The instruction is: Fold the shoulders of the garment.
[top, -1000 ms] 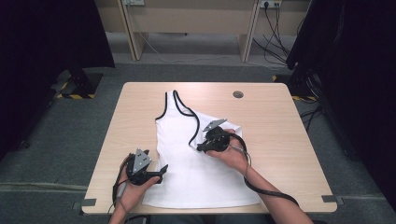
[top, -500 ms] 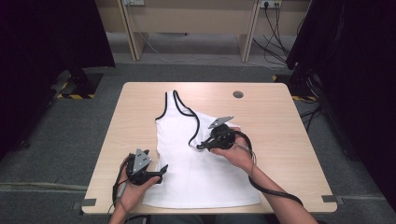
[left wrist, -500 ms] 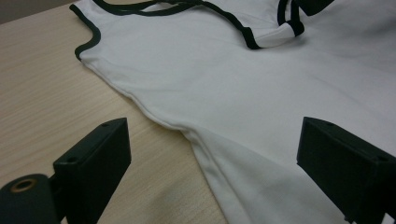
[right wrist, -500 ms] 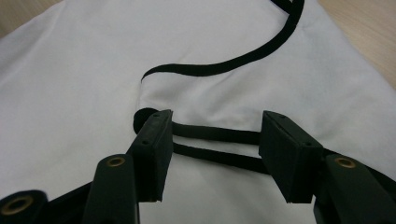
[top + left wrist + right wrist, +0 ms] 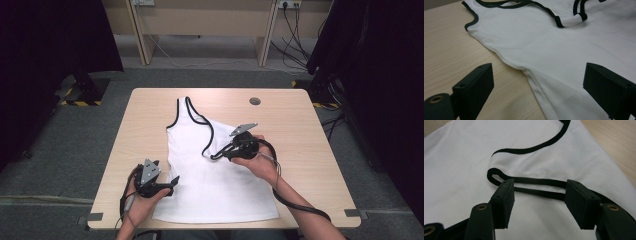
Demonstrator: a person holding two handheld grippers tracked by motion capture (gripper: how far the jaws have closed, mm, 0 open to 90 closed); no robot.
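Change vs. earlier frames: the right gripper has shifted slightly toward the table's right side and lifted a little off the cloth. Its jaws have just been opening — the black-trimmed strap lies between them, not pinched. The left gripper is in the same spot as before. The fold of the shirt's right shoulder over the chest looks unchanged.

Position of the work item: the white tank top lies flat on the wooden table, hem toward the person, neck toward the far edge. One shoulder strap is laid out straight; the other is folded inward across the chest, approx. at mid-garment.

Right gripper: jaws apart, hovering just above the folded strap's loop. In the right gripper view both pads stand clear of the trim, with white fabric beneath.

Left gripper: jaws wide apart, nothing clamped. In the left gripper view the side seam runs between the pads — one pad over bare wood, the other over cloth.

Markings: no brand, label or legible text seen on the garment, the table or either gripper.
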